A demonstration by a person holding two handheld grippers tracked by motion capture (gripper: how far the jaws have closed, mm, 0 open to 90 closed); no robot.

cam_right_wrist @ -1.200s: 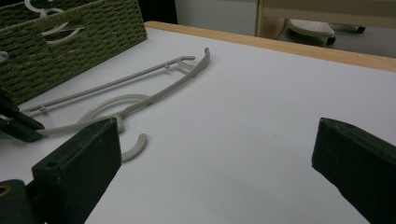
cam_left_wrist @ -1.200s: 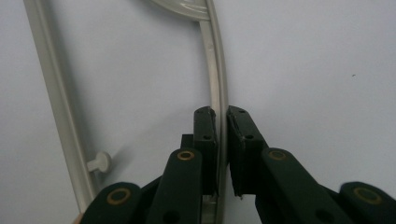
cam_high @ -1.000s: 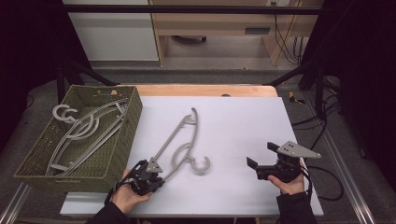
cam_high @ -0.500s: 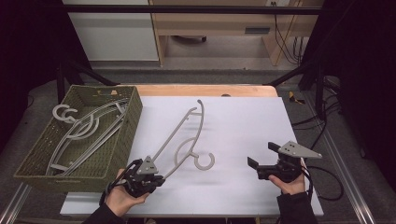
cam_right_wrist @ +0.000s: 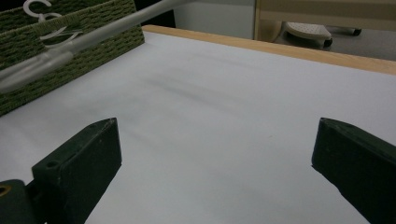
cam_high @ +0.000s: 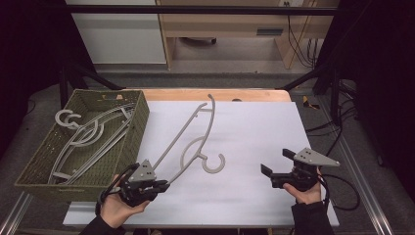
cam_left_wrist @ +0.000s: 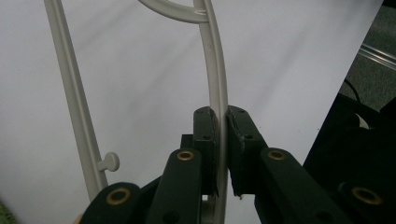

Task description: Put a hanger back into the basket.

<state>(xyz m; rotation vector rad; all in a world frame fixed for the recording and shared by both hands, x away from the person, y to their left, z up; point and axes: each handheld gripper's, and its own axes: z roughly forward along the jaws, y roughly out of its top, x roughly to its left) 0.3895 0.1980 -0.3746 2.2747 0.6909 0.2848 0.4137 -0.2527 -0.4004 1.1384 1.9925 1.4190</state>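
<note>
left gripper (cam_high: 159,186): clamped on one end of the grey hanger (cam_high: 193,142) at the near left | hanger: stretched from the jaws toward the far middle of the white table (cam_high: 254,127) | right gripper (cam_high: 278,166): held wide open, nothing gripped, near right

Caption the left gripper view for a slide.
Left tool clamps the curved arm of a pale grey plastic hanger above the white table.
</note>
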